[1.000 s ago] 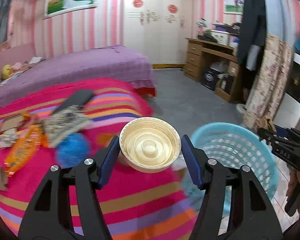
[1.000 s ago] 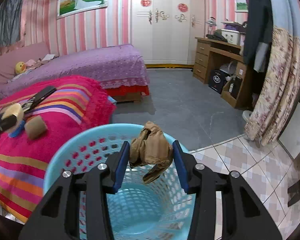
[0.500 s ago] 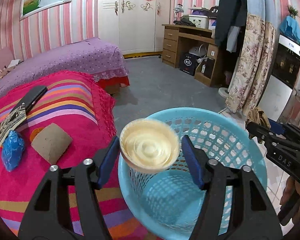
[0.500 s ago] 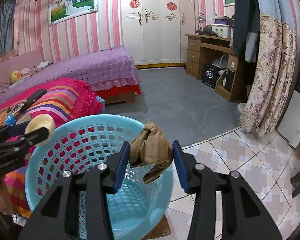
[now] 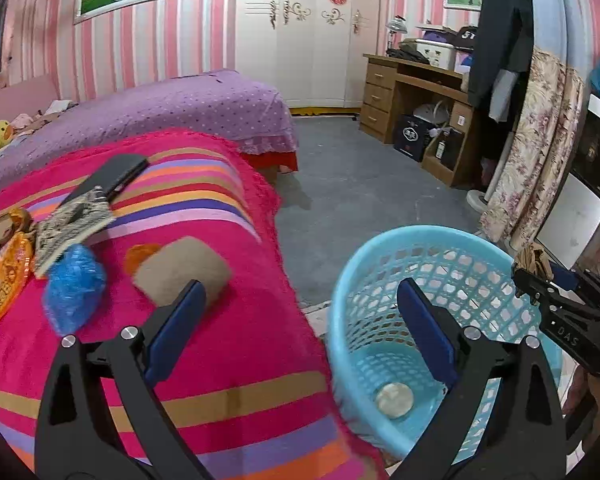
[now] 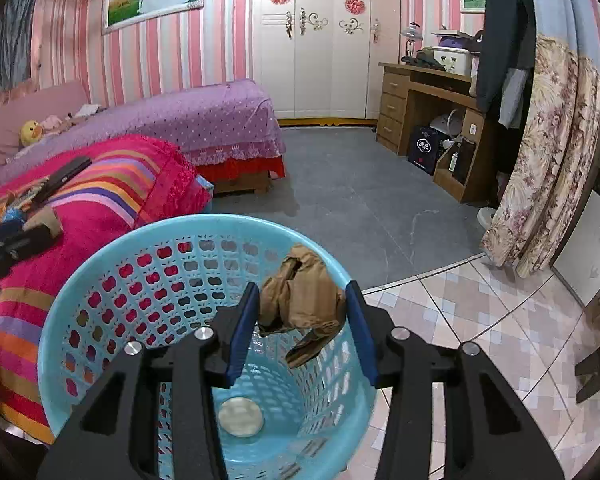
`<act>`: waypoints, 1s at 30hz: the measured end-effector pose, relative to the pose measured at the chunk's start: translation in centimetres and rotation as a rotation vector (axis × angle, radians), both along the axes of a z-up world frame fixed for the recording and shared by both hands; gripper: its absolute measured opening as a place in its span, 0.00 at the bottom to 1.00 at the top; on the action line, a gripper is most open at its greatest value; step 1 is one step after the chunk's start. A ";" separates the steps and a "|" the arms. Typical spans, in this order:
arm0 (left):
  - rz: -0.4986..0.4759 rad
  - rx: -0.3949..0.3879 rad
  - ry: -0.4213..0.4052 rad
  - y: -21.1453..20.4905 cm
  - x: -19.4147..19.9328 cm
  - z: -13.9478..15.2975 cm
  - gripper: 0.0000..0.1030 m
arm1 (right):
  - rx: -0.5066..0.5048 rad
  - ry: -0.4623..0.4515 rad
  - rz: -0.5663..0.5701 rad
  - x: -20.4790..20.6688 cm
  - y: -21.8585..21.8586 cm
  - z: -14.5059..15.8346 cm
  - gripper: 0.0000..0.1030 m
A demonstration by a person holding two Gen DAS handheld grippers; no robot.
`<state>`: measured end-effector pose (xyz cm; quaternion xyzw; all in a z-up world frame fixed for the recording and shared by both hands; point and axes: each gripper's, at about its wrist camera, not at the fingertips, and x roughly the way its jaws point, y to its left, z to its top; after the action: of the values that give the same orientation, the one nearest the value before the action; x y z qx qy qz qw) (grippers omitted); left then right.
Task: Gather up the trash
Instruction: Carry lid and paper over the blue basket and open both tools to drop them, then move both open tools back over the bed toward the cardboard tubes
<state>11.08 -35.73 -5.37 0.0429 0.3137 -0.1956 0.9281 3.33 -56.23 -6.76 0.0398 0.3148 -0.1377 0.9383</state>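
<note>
The right gripper [image 6: 302, 320] clenches a crumpled brown wrapper [image 6: 300, 300] directly above the blue basket [image 6: 100, 276], seemingly just inside its far rim. The left gripper [image 5: 300, 320], whose jaws have just been opening, stands empty beside it, its round lid [image 6: 241, 416] lying on the basket's floor.

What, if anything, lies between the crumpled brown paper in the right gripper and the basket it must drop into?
Nothing visible. The crumpled brown paper hangs in the right gripper directly over the blue basket's open mouth; only a round cream lid lies on the bottom.
</note>
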 end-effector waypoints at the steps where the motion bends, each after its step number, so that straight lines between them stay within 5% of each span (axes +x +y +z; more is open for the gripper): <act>1: 0.006 0.002 -0.009 0.4 0.0 0.2 0.92 | -0.008 0.003 -0.001 0.2 0.3 0.1 0.51; 3: 0.014 0.005 -0.020 1.0 -0.1 0.6 0.92 | -0.022 -0.011 -0.006 0.4 0.9 0.7 0.72; 9: 0.041 -0.008 -0.034 3.9 -0.3 2.0 0.94 | -0.022 -0.039 -0.053 0.8 2.1 2.1 0.92; 19: 0.121 -0.027 -0.050 10.6 -1.2 4.3 0.94 | -0.028 -0.101 -0.048 1.1 6.6 4.8 0.96; 30: 0.274 0.026 -0.073 21.9 -2.4 5.4 0.94 | -0.020 -0.118 0.083 2.7 15.7 5.7 0.96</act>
<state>8.69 -13.83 -0.01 0.0186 0.2854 -0.0611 0.9563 6.04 -40.49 -1.11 0.0255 0.2589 -0.0990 0.9605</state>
